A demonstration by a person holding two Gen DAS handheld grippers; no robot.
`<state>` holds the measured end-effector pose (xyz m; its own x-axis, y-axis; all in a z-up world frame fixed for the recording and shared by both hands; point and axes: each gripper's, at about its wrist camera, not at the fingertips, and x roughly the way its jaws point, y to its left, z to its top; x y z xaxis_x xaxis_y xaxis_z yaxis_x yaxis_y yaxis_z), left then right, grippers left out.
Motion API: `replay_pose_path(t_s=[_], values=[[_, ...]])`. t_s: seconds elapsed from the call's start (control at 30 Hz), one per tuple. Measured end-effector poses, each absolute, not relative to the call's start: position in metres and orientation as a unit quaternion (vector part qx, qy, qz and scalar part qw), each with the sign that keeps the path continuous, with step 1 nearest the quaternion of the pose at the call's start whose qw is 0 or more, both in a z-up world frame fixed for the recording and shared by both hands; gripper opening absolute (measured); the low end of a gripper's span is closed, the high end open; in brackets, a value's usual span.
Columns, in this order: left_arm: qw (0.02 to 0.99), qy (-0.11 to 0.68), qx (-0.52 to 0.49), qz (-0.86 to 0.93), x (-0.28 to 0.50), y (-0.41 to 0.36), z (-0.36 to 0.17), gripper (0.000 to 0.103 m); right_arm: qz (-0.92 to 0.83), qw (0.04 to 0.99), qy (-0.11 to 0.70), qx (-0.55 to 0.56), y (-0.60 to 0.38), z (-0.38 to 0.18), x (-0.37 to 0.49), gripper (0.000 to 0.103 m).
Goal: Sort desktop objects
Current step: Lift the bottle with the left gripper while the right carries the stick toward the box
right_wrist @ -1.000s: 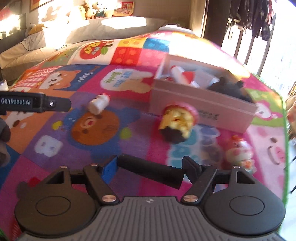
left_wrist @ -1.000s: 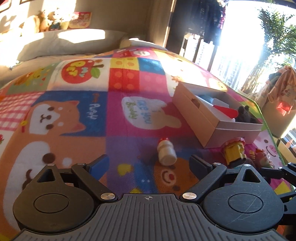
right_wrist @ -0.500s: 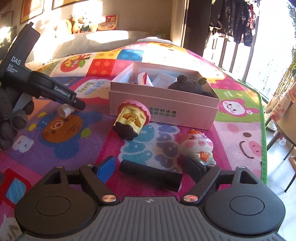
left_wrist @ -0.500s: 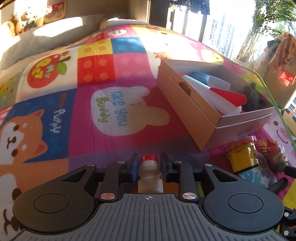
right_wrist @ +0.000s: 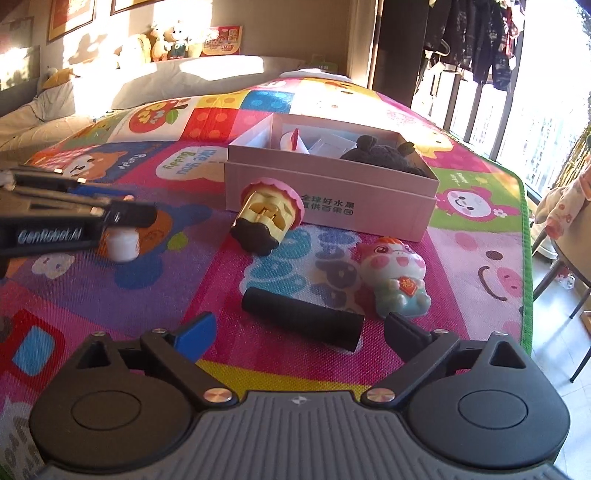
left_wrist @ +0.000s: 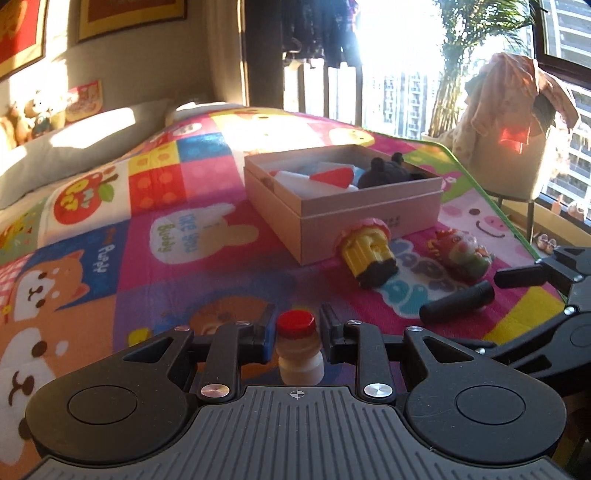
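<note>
The open pink box [right_wrist: 332, 192] holds a dark plush toy [right_wrist: 384, 155].

We see bright sun through far-right window [left_wrist: 391, 99]; framed pictures [left_wrist: 129, 14] on far-left wall; draped chair [left_wrist: 513, 147] right; colourful cartoon mat [right_wrist: 480, 258] underfoot.

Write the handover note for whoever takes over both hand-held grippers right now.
Left hand-held gripper: shut on the small red-capped bottle, above the play mat.
Right hand-held gripper: jaws opening, nothing gripped; the black cylinder lies on the mat between them.
Box: open, already holds a dark plush toy and some white and red items.
Outside the box on the mat: yellow cupcake toy tipped against the box front, pig figurine and the cylinder.
Left: box the bottle, then those three.
</note>
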<state>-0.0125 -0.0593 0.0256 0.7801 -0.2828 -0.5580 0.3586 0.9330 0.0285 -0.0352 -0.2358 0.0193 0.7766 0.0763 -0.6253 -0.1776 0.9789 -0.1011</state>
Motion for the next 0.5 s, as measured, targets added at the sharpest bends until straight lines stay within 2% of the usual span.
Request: replay_pose_path(t_s=[0.2,0.33,0.4,0.43,0.5], values=[[0.934,0.308,0.048,-0.175,-0.032,-0.046,0.019,0.030,0.061,0.936,0.337,-0.077,-0.234,0.017,-0.037,0.098],[0.925,0.333,0.044,-0.177,-0.044,-0.039,0.011,0.035,0.057,0.936,0.340,-0.073,-0.234,0.016,-0.036,0.099],[0.923,0.339,0.038,-0.178,-0.047,-0.035,0.011,0.046,0.055,0.936,0.340,-0.072,-0.234,0.016,-0.036,0.100],[0.923,0.340,0.034,-0.177,-0.048,-0.033,0.012,0.054,0.054,0.936,0.340,-0.071,-0.234,0.015,-0.036,0.100],[0.922,0.343,0.022,-0.177,-0.046,-0.030,0.015,0.056,0.052,0.937,0.339,-0.071,-0.234,0.015,-0.036,0.101]])
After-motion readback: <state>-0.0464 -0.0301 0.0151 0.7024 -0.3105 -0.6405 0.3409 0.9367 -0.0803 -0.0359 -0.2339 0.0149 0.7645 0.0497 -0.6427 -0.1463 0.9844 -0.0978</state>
